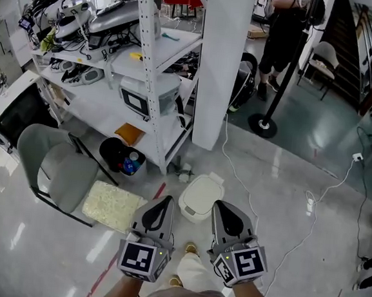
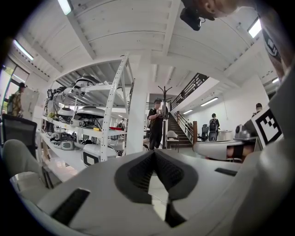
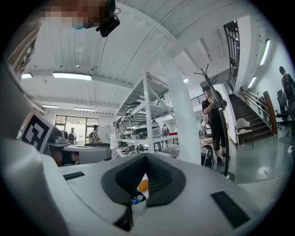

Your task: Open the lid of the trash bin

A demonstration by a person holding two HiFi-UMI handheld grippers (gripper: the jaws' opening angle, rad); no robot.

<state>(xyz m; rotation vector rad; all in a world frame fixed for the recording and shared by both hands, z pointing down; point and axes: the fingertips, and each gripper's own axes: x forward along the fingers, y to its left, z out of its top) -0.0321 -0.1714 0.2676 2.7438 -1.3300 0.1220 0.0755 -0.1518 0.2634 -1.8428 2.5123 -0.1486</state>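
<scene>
A small white trash bin (image 1: 201,198) stands on the floor in the head view with its lid down. My left gripper (image 1: 167,200) is held in the air just left of it, and my right gripper (image 1: 218,206) just right of it. Both point forward with their jaws closed tip to tip and nothing between them. Neither touches the bin. The left gripper (image 2: 154,151) looks out level at the shelving, and the right gripper (image 3: 145,156) does the same. The white bin does not show in either gripper view.
A white metal shelf rack (image 1: 148,57) loaded with devices stands ahead, beside a white pillar (image 1: 223,57). An open black bin (image 1: 122,156) with bottles, a grey chair (image 1: 61,166) and a pale mat (image 1: 113,206) lie to the left. A cable (image 1: 235,175), a stand base (image 1: 262,125) and a person (image 1: 283,37) are further ahead.
</scene>
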